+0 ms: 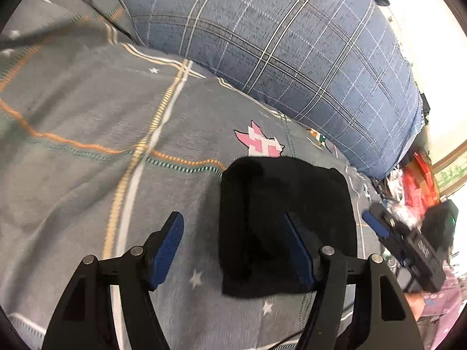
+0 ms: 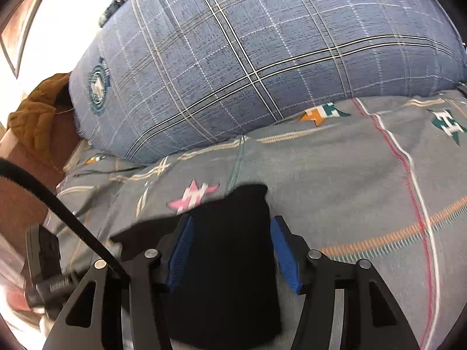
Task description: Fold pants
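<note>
Left wrist view is showing the folded black pants (image 1: 280,227) lying on the bed (image 1: 87,116), the left gripper (image 1: 233,248) hanging open with its right jaw over them; the right gripper (image 2: 230,250) is straddling them, jaws open, not pressing.

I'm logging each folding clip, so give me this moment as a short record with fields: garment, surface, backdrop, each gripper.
garment: black pants, folded into a compact block, lying flat
surface: grey patterned bedsheet with stars and stripes
backdrop: blue plaid pillow behind the pants
left gripper: open, nothing gripped; one blue finger stands over the pants, the other over bare sheet
right gripper: open, jaws either side of the pants in its own view, pads not pressing
fold status: looks finished, judged from the compact shape
</note>
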A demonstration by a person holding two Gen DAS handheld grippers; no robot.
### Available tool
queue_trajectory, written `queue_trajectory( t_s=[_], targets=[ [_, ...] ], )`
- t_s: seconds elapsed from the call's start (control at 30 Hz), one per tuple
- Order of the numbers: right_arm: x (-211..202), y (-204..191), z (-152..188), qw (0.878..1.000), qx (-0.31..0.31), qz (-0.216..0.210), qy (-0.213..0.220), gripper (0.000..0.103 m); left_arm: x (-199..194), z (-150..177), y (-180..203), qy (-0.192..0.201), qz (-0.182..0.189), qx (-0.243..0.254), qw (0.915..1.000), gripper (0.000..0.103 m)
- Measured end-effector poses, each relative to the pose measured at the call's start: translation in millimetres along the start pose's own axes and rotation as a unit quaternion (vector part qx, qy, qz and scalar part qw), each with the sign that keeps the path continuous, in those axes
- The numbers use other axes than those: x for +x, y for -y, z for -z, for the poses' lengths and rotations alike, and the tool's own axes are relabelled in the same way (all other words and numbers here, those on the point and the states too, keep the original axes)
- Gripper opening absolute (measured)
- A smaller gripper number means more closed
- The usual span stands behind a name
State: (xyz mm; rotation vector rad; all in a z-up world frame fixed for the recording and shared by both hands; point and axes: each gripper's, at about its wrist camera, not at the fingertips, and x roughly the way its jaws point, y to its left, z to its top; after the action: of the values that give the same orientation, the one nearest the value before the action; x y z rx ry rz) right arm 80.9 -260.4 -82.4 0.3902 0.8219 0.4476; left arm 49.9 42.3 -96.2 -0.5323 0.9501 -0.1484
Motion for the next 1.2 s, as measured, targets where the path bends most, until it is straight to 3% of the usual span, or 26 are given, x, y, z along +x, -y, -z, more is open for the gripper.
queue_trajectory(
  t_s=[0.07,0.17,0.27,0.33,0.43,0.57,0.73,0.93,1.2],
  targets=[
    [-10.4,-8.4,17.2,1.0,-0.019,-0.001,0.003,0.06,-5.3,8.9,7.8,0.005,-0.008,0.008,0.9999,0.068],
    [-6.8,-22.1,43.9,0.998,-0.056,0.032,-0.01,0.06,10.8,18.3,21.8,-0.005,-0.071,0.049,0.9963,0.068],
    [6.8,-18.6,60.2,0.995,-0.059,0.077,-0.039,0.061,13.1,24.1,20.4,-0.014,-0.066,0.032,0.9972,0.069],
    [-2.8,-15.6,60.8,0.997,-0.041,0.064,-0.025,0.061,2.8,25.0,26.1,-0.009,-0.079,0.04,0.996,0.068],
    [-28.6,-11.0,60.1,1.0,0.0,0.03,0.008,0.062,-25.9,33.5,43.1,0.023,-0.124,0.082,0.9886,0.068],
    [-53.4,-16.9,67.7,0.998,0.023,0.033,0.041,0.063,-53.7,45.5,69.2,0.07,-0.18,0.134,0.9721,0.069],
    [-63.5,-41.7,72.2,0.997,-0.022,0.058,0.051,0.065,-76.2,48.0,84.1,0.089,-0.161,0.15,0.9713,0.069],
    [-62.9,-56.6,75.3,0.997,-0.042,0.055,0.047,0.066,-88.7,53.7,84.4,0.107,-0.176,0.162,0.9651,0.069],
    [-55.2,-56.2,81.4,0.997,-0.044,0.057,0.035,0.066,-81.0,55.7,72.2,0.087,-0.185,0.151,0.9673,0.069]
  ],
)
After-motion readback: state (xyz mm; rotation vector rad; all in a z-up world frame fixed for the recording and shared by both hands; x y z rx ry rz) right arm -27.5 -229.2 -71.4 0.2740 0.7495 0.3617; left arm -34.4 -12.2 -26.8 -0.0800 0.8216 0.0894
